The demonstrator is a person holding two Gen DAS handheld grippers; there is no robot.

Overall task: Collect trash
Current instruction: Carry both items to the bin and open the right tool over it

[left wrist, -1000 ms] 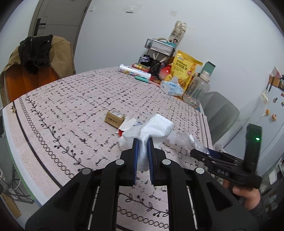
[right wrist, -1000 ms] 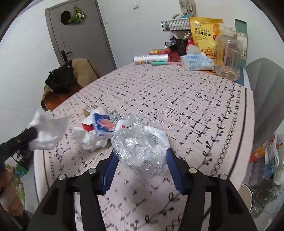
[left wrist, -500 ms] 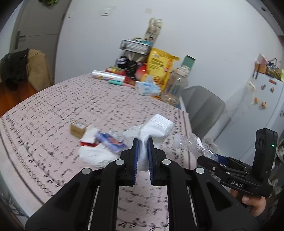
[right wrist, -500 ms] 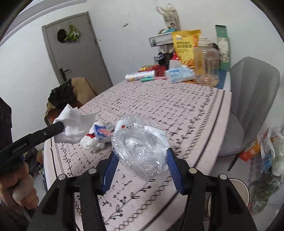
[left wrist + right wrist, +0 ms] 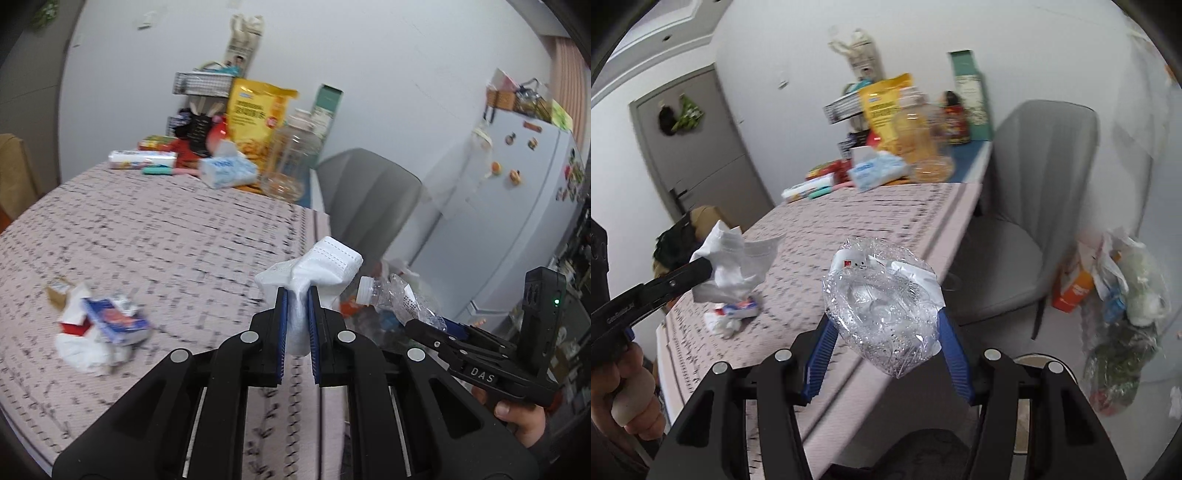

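Observation:
My left gripper [image 5: 296, 295] is shut on a crumpled white tissue [image 5: 317, 266], held above the table's right edge. In the right wrist view the same tissue [image 5: 735, 264] shows at the left in that gripper [image 5: 701, 269]. My right gripper [image 5: 882, 317] is shut on a crushed clear plastic bottle [image 5: 882, 306] with a white label. In the left wrist view that bottle [image 5: 391, 295] with its white cap pokes out of the right gripper [image 5: 413, 321]. A small heap of wrappers and tissue [image 5: 99, 332] lies on the patterned tablecloth [image 5: 166, 236].
A grey chair [image 5: 1030, 206] stands beside the table. Clear bags of rubbish [image 5: 1123, 310] and an orange carton [image 5: 1075, 291] sit on the floor beyond it. Snack bag [image 5: 258, 118], tissue pack [image 5: 227, 171] and glass jar [image 5: 291, 162] crowd the table's far end. A white fridge [image 5: 517, 206] stands right.
Both grippers have swung right with their loads, from over the table's middle to its right edge. The chair, fridge and floor rubbish have come into view. Neither grip has changed.

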